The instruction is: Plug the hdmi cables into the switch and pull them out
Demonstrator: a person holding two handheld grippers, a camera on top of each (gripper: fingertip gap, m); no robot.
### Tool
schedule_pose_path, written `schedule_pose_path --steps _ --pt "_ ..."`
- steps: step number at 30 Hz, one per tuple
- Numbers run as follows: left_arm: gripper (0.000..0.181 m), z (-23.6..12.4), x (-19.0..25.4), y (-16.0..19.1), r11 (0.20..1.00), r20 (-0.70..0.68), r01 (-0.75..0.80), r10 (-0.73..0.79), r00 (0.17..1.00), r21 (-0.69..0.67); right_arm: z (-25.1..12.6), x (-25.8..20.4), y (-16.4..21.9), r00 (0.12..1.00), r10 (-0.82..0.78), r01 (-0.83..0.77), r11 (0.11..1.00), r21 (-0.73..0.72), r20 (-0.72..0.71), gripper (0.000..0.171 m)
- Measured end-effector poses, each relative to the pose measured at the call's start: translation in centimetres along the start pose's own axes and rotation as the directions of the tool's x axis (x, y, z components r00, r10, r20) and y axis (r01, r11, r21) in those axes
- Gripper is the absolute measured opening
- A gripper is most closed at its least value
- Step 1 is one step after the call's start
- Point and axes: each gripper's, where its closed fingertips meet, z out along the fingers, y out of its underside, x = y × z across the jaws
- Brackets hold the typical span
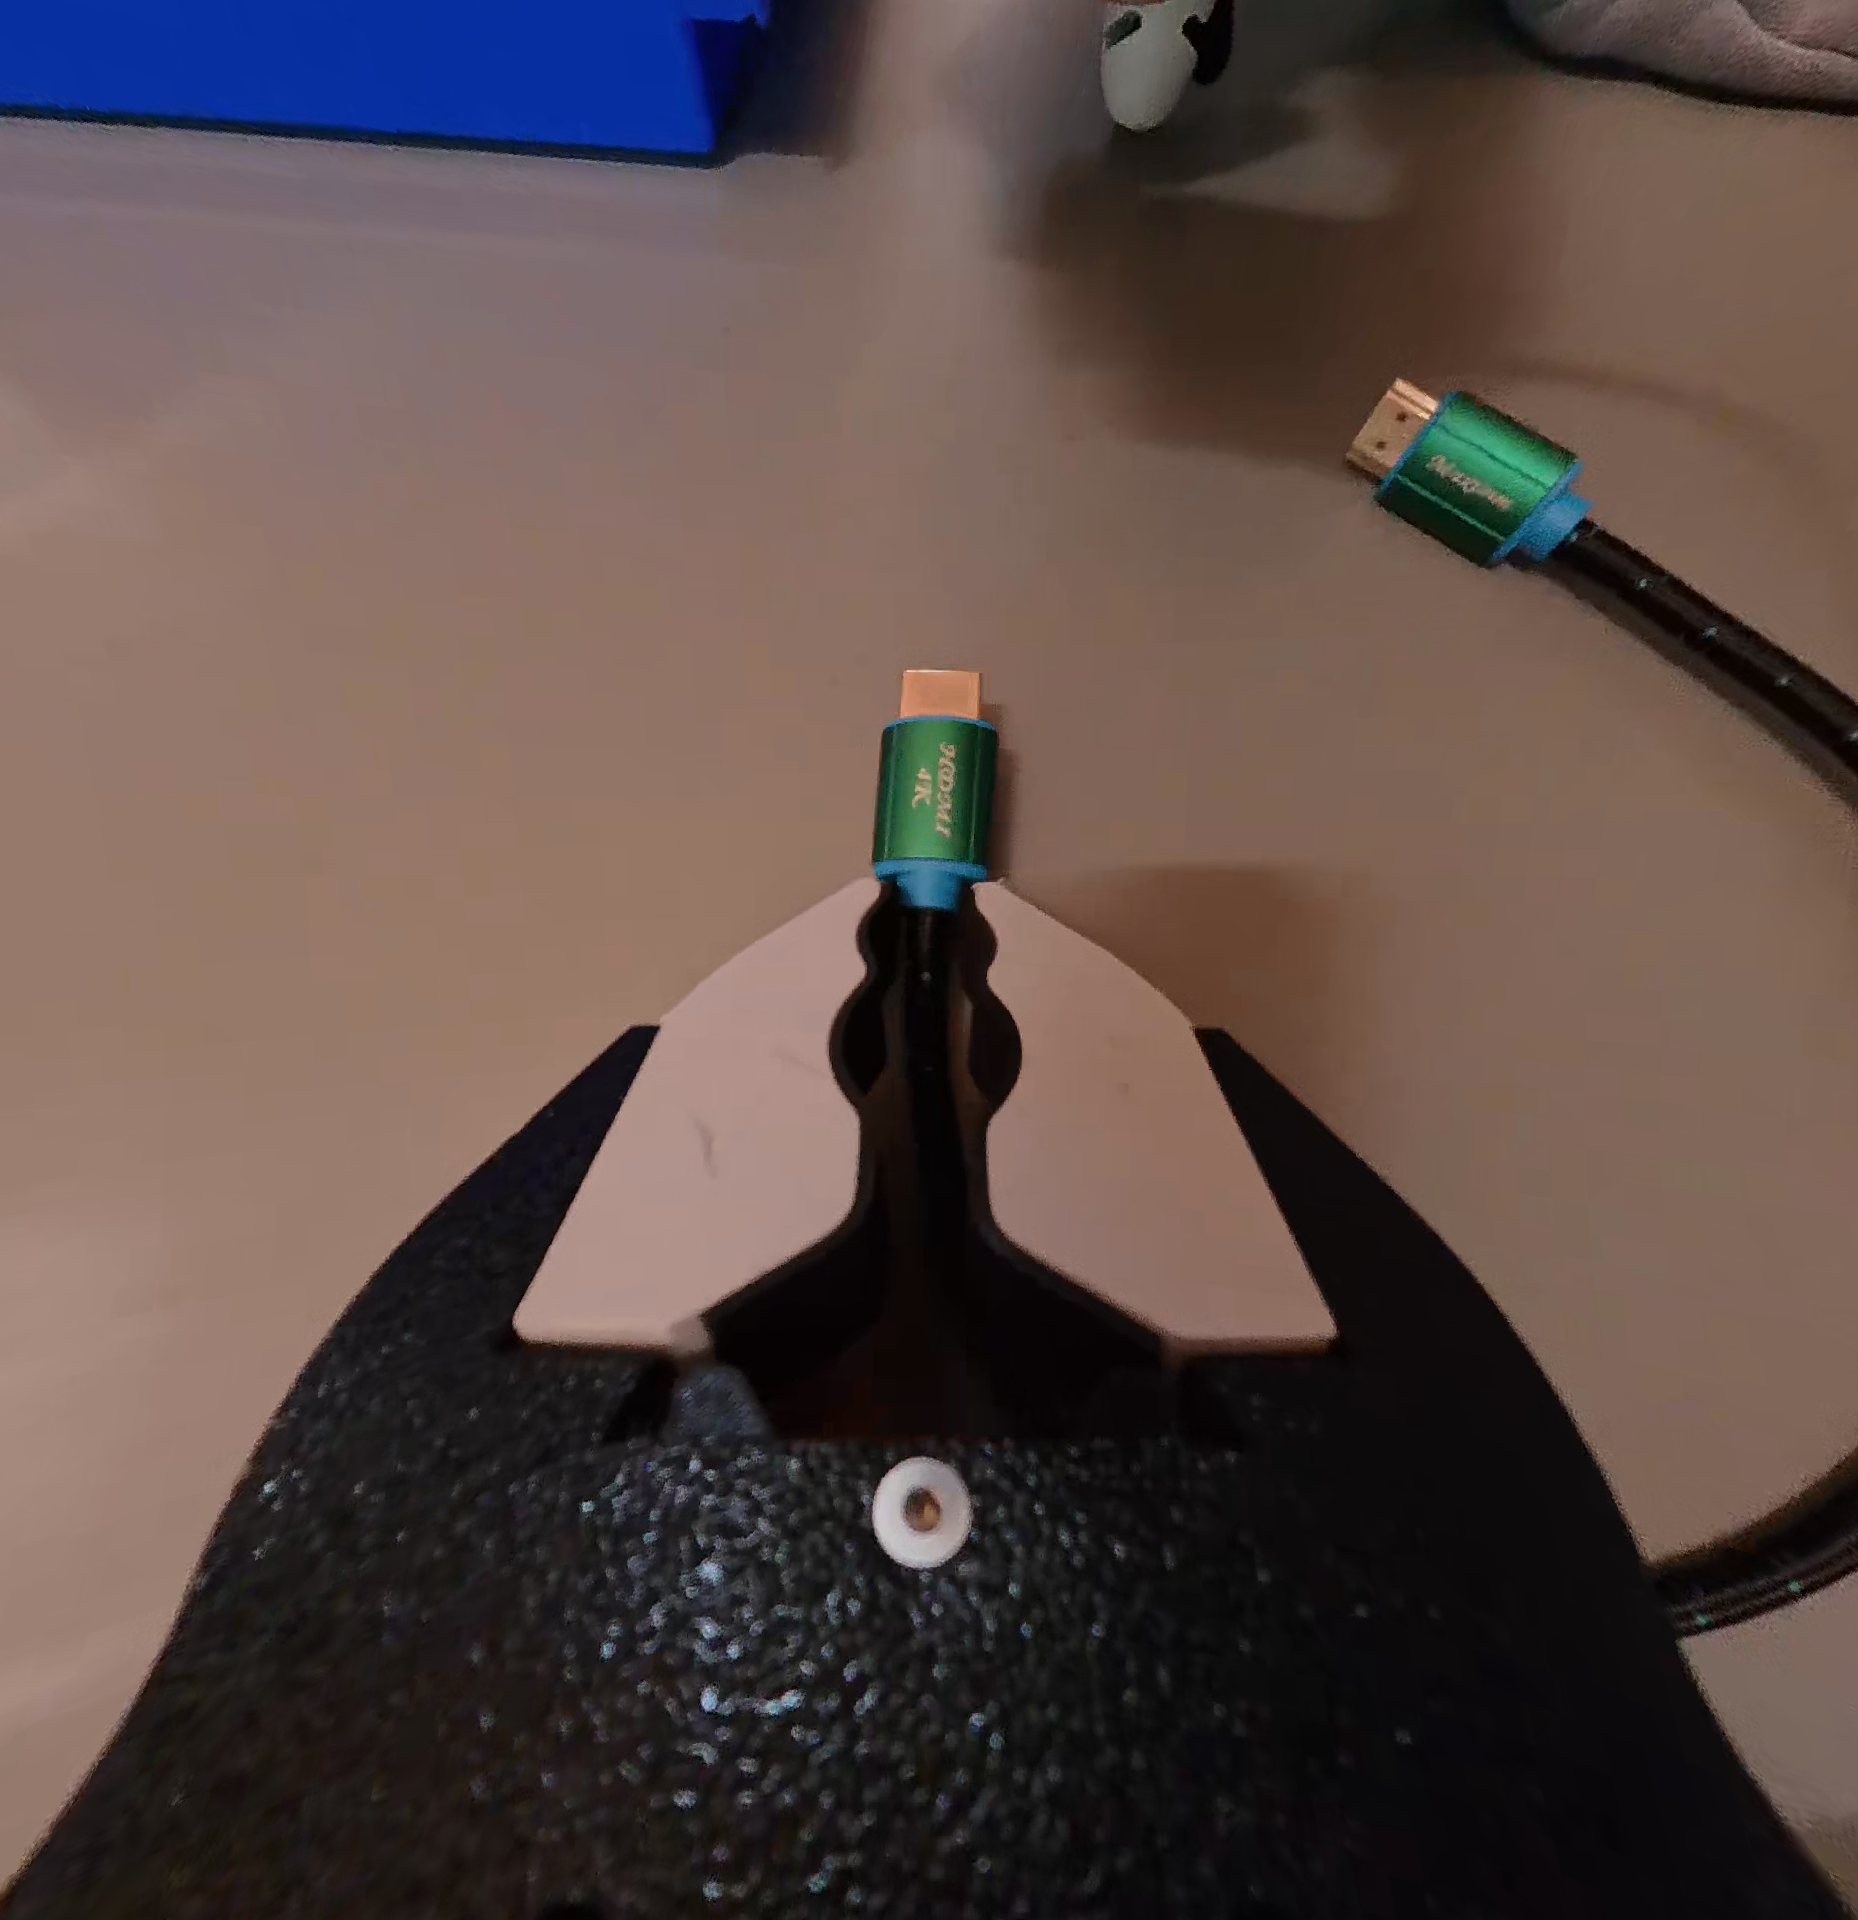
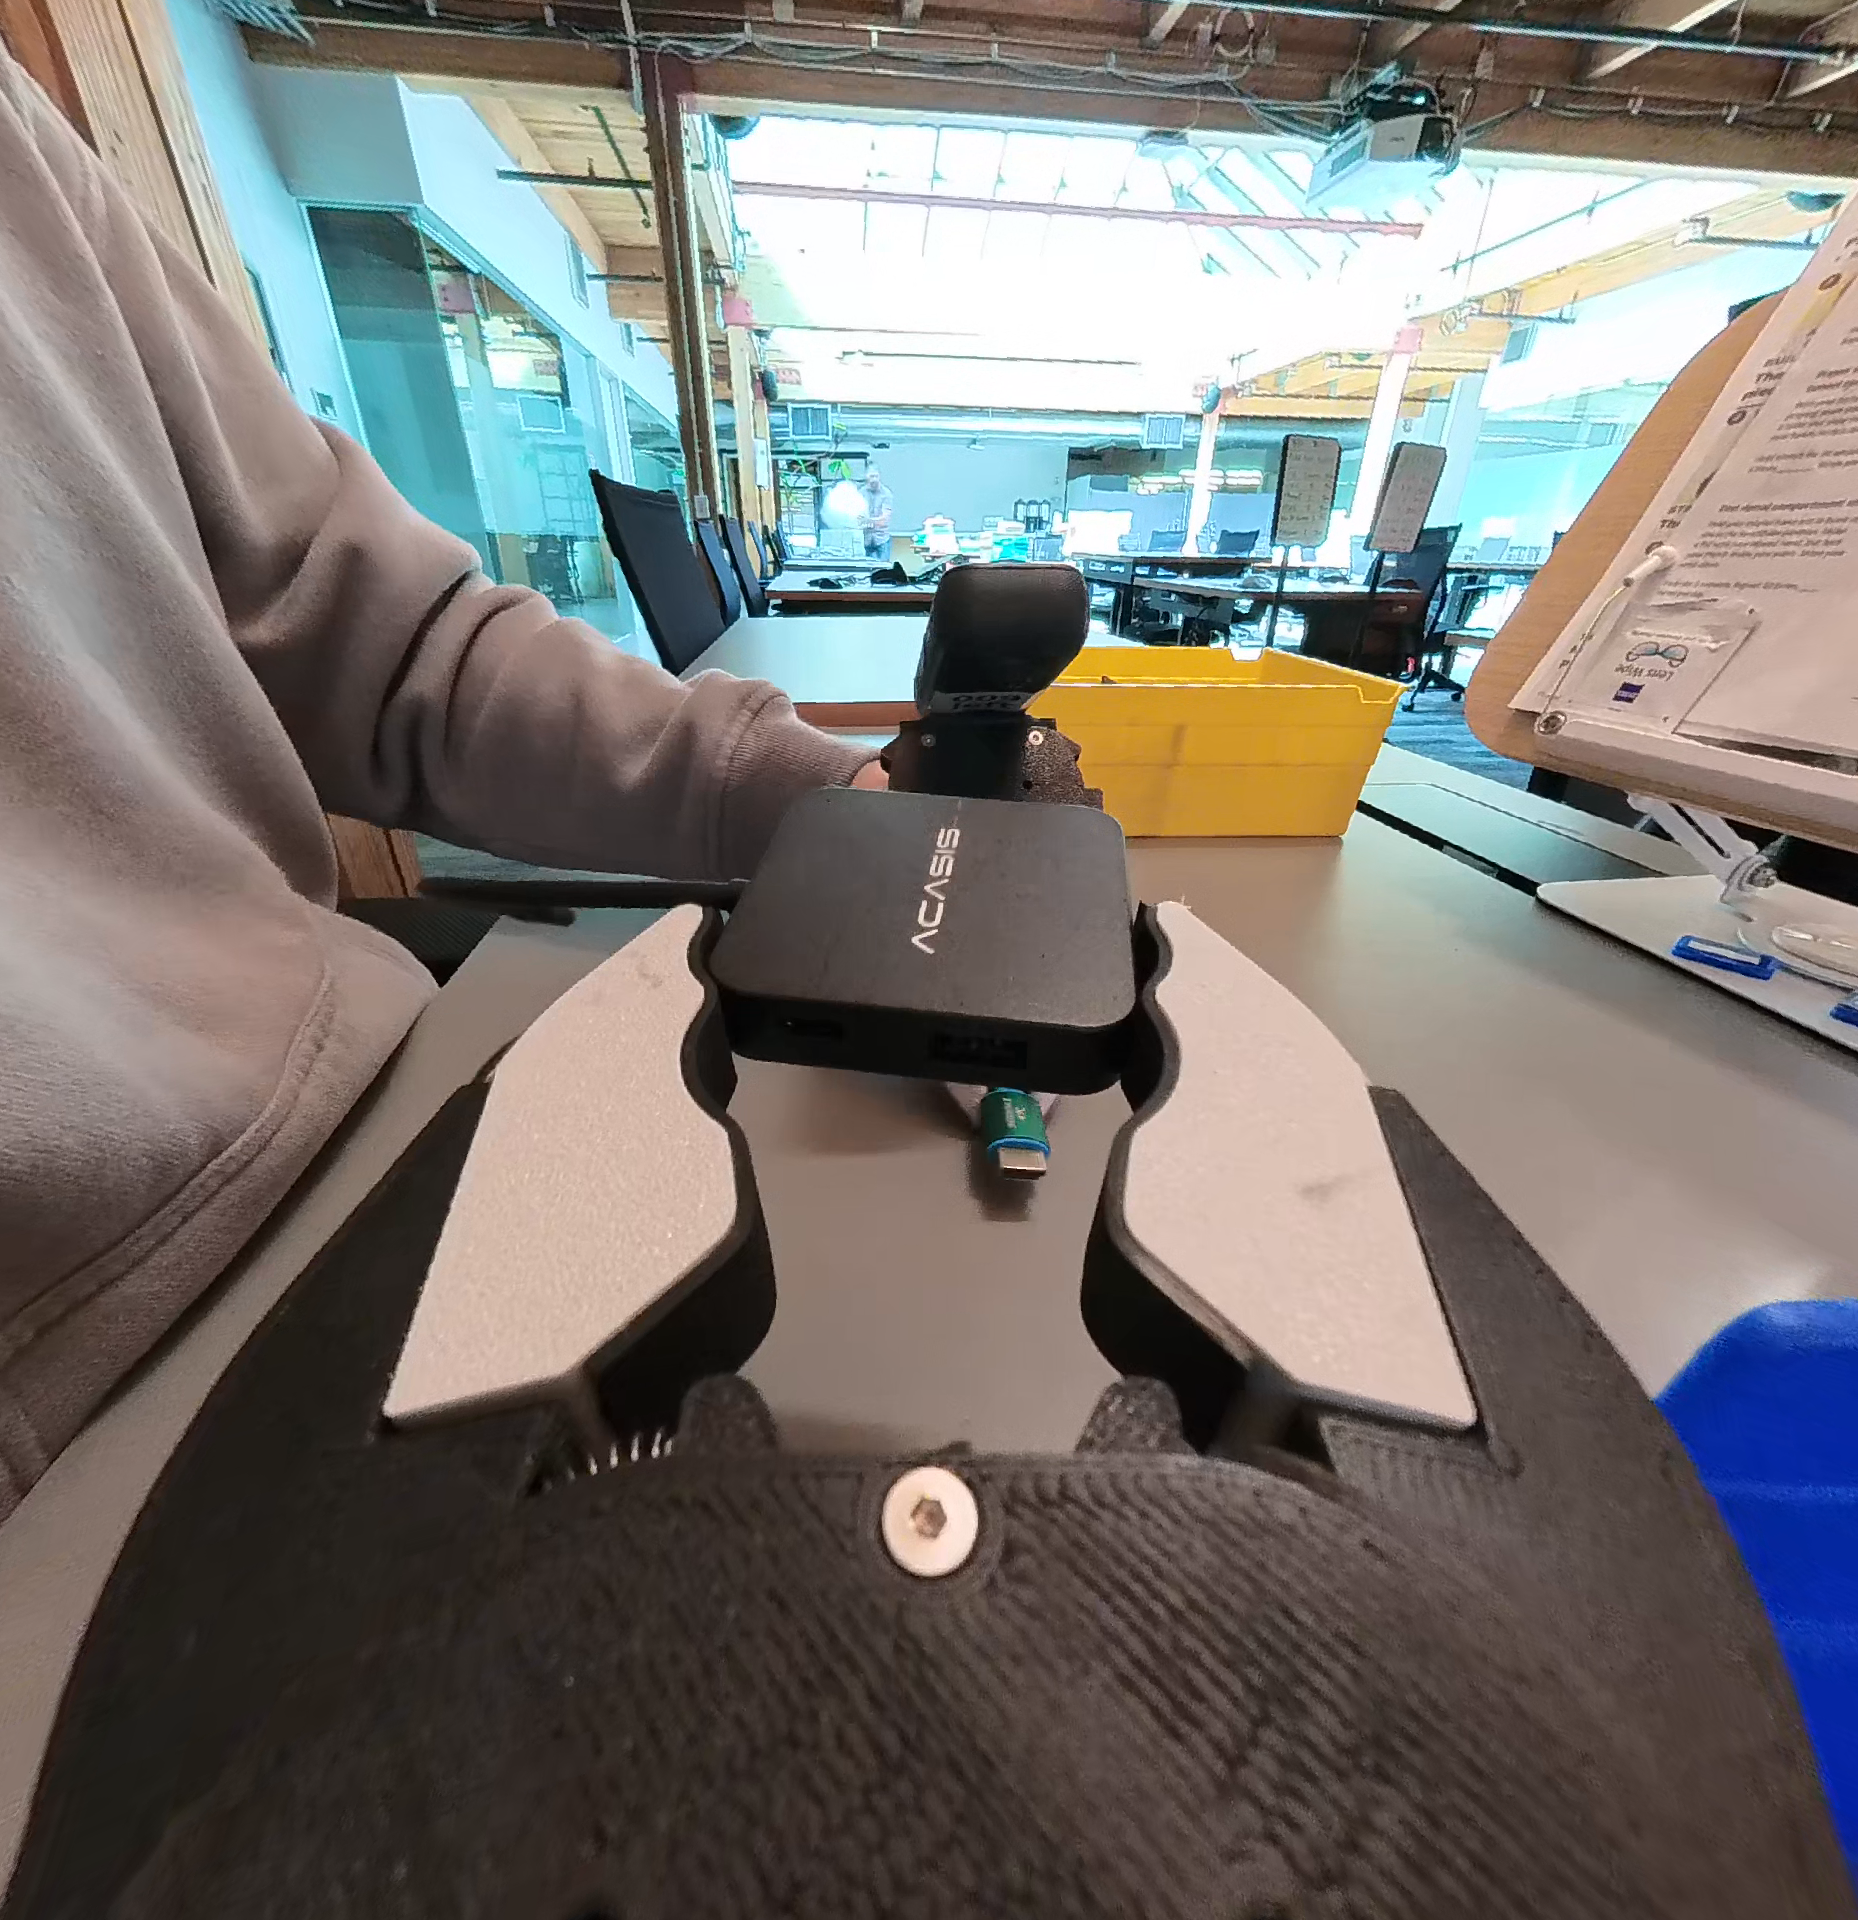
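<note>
In the left wrist view, my left gripper (image 1: 930,894) is shut on the black braided cable just behind a green HDMI plug (image 1: 935,790). The plug's gold tip points forward over the table. A second green HDMI plug (image 1: 1465,473) lies loose on the table to the right, and its cable (image 1: 1735,686) curves back toward me. In the right wrist view, my right gripper (image 2: 930,920) is shut on the black switch (image 2: 904,862), gripping its two sides and holding it above the table with two ports facing me. A green plug (image 2: 1013,1127) shows below the switch. The left gripper (image 2: 992,717) is behind the switch.
A blue box (image 1: 333,73) sits at the far left of the table and also shows in the right wrist view (image 2: 1787,1558). A yellow bin (image 2: 1216,748) stands behind the switch. A document stand (image 2: 1735,520) is at the right. A person's grey sleeve (image 2: 177,623) fills the left.
</note>
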Motion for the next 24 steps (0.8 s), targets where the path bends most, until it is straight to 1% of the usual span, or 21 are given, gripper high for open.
schedule_pose_path --steps 1,6,9,13,16,20,24 --pt "0.011 0.0 -0.2 0.0 1.0 0.018 -0.001 0.001 1.0 0.002 0.1 0.0 0.1 1.0 0.001 -0.001 1.0 -0.003 0.002 0.074" --pt "0.01 -0.2 -0.5 -0.1 1.0 0.083 -0.027 0.026 0.996 0.008 0.1 0.0 0.4 1.0 0.002 -0.002 1.0 -0.016 -0.003 0.074" --pt "0.01 -0.2 -0.2 0.2 1.0 0.067 0.025 -0.025 0.997 -0.012 0.1 0.1 0.3 1.0 0.006 -0.006 1.0 -0.015 -0.006 0.074" --pt "0.01 -1.0 0.3 0.4 0.994 0.066 0.038 -0.031 0.997 -0.106 0.0 0.2 0.4 1.0 0.013 -0.013 1.0 -0.016 -0.008 0.074" --pt "0.01 -2.6 0.6 -1.3 0.989 0.061 0.025 -0.016 0.998 -0.145 0.1 0.1 0.5 1.0 0.029 -0.029 0.999 -0.026 0.002 0.074" --pt "0.01 -5.3 0.9 -4.5 0.981 0.064 -0.039 0.052 0.997 -0.192 0.2 -0.3 0.7 0.999 0.033 -0.033 0.999 -0.042 0.021 0.074" --pt "0.01 -7.0 1.2 -7.2 0.965 0.053 -0.096 0.112 0.992 -0.246 0.4 -0.4 0.8 0.999 0.029 -0.028 0.998 -0.058 0.025 0.074"
